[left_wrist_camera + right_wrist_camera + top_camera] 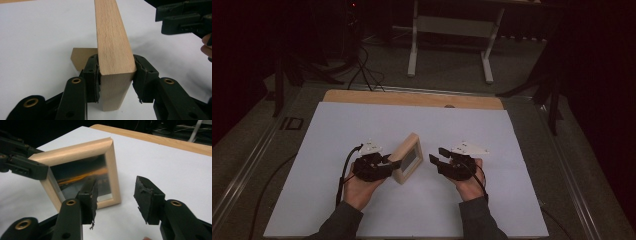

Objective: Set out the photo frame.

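Observation:
A light wooden picture frame point(407, 159) with a dark glass front stands upright on the white table cover, between my two grippers. My left gripper point(391, 161) is shut on the frame's near upright edge; in the left gripper view both pads point(93, 75) press on the wood point(113, 50). A brown cardboard stand point(82, 58) sticks out behind the frame. My right gripper point(438, 155) hovers open just right of the frame, apart from it. In the right gripper view its jaws point(116, 192) hold nothing, and the frame's glass front point(80, 175) lies beyond them.
A white cover point(362, 125) lies over most of the table, with a wooden strip point(412, 98) bare along the far edge. Beyond the table a white desk frame point(452, 30) and cables point(367, 70) are on the dark floor.

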Action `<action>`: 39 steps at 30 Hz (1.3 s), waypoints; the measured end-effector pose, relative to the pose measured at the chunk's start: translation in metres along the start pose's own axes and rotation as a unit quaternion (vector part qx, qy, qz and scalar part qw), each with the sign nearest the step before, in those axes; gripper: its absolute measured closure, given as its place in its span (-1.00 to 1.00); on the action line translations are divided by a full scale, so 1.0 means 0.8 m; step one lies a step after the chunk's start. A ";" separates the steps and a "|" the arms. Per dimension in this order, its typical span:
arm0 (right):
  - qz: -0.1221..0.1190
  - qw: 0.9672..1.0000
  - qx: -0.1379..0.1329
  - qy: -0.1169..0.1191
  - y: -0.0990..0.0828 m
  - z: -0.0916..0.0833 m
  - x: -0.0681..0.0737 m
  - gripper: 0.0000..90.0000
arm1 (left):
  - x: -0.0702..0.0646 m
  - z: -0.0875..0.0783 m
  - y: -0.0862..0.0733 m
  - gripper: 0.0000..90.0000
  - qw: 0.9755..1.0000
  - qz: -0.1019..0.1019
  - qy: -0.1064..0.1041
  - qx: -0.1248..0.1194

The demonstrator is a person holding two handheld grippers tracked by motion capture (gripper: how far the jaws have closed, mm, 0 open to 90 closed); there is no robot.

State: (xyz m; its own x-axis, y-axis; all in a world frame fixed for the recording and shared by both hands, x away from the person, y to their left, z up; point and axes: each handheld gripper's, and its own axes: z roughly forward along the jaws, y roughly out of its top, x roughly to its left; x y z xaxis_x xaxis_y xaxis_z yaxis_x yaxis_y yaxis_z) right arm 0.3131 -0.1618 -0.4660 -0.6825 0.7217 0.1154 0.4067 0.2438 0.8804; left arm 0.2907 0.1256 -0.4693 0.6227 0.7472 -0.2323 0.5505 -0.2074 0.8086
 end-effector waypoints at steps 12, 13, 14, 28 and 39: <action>-0.010 1.000 -0.011 -0.011 0.016 -0.003 0.004 0.67 | -0.009 0.000 -0.002 0.34 1.000 0.031 0.002 -0.002; -0.011 1.000 -0.013 -0.012 0.018 -0.003 0.004 0.71 | -0.010 0.001 -0.003 0.34 1.000 0.031 0.002 -0.003; -0.010 1.000 -0.013 -0.015 0.020 -0.003 0.004 0.75 | -0.010 0.001 -0.003 0.34 0.999 0.033 0.003 -0.002; -0.033 0.999 -0.009 -0.028 0.051 0.020 0.009 0.99 | -0.018 0.002 -0.004 0.34 0.998 0.056 0.007 -0.002; -0.048 0.999 -0.001 -0.019 0.062 0.044 0.014 1.00 | -0.024 0.002 -0.006 0.34 0.998 0.070 0.008 -0.003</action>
State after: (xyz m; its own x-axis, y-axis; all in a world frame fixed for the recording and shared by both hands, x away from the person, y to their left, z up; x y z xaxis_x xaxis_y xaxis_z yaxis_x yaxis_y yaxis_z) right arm 0.3469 -0.1190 -0.4371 -0.6953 0.7186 0.0123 0.3384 0.3122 0.8877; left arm 0.2773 0.1112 -0.4697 0.6836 0.7217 -0.1089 0.4558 -0.3056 0.8360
